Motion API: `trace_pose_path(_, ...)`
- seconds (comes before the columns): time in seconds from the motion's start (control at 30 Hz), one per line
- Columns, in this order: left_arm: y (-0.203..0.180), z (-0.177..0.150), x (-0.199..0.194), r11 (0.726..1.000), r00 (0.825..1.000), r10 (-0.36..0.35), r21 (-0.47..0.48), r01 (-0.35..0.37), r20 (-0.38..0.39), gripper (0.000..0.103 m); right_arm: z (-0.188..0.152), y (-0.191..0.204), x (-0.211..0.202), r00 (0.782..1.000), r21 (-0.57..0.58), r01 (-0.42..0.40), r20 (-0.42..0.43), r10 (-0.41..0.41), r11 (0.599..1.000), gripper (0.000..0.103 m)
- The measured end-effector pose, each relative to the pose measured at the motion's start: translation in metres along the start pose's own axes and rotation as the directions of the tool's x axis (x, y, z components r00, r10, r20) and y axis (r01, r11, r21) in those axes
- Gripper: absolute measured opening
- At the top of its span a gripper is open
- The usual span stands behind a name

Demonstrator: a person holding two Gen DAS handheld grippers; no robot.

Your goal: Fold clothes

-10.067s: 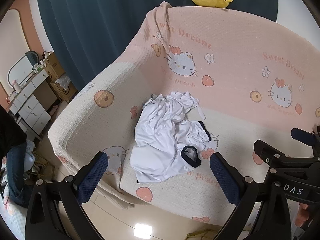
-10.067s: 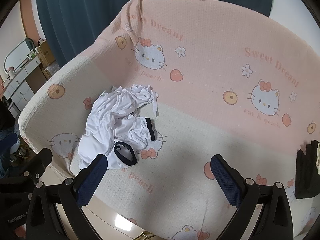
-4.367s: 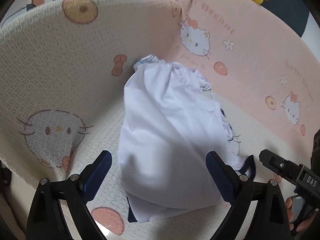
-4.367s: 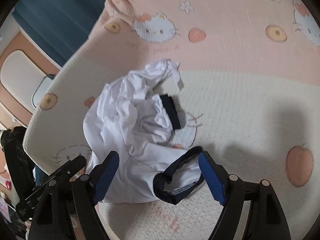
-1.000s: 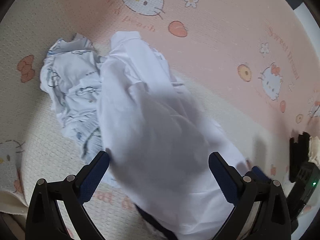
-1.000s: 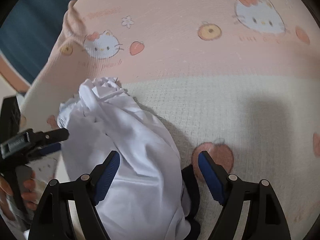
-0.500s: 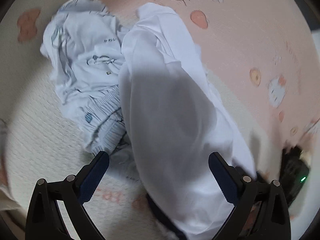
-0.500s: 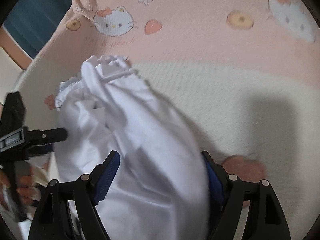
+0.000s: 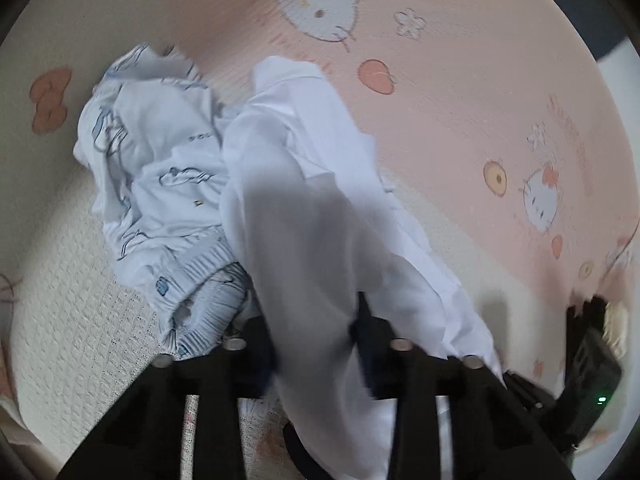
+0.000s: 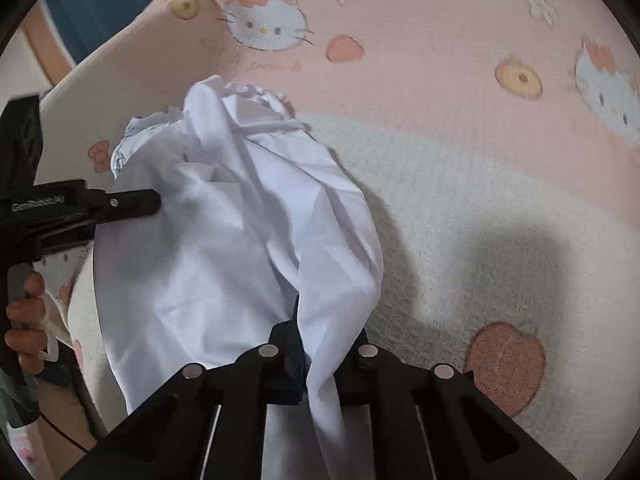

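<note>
Gripping white garment, both grippers

A sofa under a pink-and-cream cat-print cover carries a crumpled pale-blue printed garment on its seat, with a white shirt draped beside it.

A pink-and-cream cartoon-cat sofa cover backs onto a dark curtain.
</note>
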State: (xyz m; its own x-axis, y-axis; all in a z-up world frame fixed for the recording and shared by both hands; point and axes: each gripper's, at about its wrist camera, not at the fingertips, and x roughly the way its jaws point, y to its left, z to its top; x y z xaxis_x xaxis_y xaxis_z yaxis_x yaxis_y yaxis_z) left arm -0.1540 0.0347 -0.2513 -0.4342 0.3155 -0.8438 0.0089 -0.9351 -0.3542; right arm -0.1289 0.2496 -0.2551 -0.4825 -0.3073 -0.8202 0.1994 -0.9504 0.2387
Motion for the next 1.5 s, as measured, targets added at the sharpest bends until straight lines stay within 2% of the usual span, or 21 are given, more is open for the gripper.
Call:
trace_pose_path(0.13, -0.011, -0.005, -0.002, 0.999, 1.0, -0.023, 0.043, 0.024, -0.007, 0.016, 0.002, -0.004, -0.018, 0.997, 0.001, 0.054, 0.063, -0.054, 0.999, 0.005)
trace_pose_path(0.23, -0.019, -0.008, -0.003, 0.997, 0.999, -0.046, 0.068, 0.047, -0.02, 0.015, 0.005, -0.016, -0.032, 0.994, 0.03, 0.064, 0.086, -0.066, 0.997, 0.005)
trace_pose_path(0.4, -0.033, -0.015, -0.004, 0.99, 0.996, -0.077, 0.116, 0.081, -0.043, 0.015, 0.007, -0.033, -0.039, 0.985, 0.072, 0.145, 0.084, -0.151, 0.987, 0.005)
trace_pose_path(0.63, -0.071, -0.026, 0.014, 0.981, 0.992, -0.086, 0.165, 0.101, -0.093, 0.015, -0.002, -0.074, -0.058, 0.972, 0.195, 0.188, 0.102, -0.211, 0.962, 0.005)
trace_pose_path(0.83, -0.114, -0.031, 0.023, 0.967, 0.986, -0.1, 0.218, 0.128, -0.137, 0.016, -0.012, -0.105, -0.07, 0.958, 0.287, 0.236, 0.091, -0.271, 0.929, 0.005)
trace_pose_path(1.07, -0.147, -0.039, 0.024, 0.954, 0.973, -0.11, 0.255, 0.161, -0.201, 0.015, -0.03, -0.138, -0.082, 0.949, 0.416, 0.282, 0.012, -0.315, 0.865, 0.005)
trace_pose_path(1.2, -0.159, -0.044, 0.028, 0.947, 0.965, -0.12, 0.264, 0.181, -0.231, 0.016, -0.038, -0.163, -0.085, 0.961, 0.53, 0.241, -0.014, -0.276, 0.813, 0.005)
trace_pose_path(1.37, -0.156, -0.042, 0.024, 0.96, 0.97, -0.12, 0.225, 0.168, -0.213, 0.016, -0.045, -0.19, -0.085, 0.981, 0.628, 0.149, 0.003, -0.193, 0.764, 0.006)
trace_pose_path(1.5, -0.154, -0.041, 0.02, 0.968, 0.973, -0.119, 0.194, 0.158, -0.199, 0.016, -0.04, -0.183, -0.087, 0.985, 0.597, 0.118, 0.031, -0.169, 0.794, 0.008)
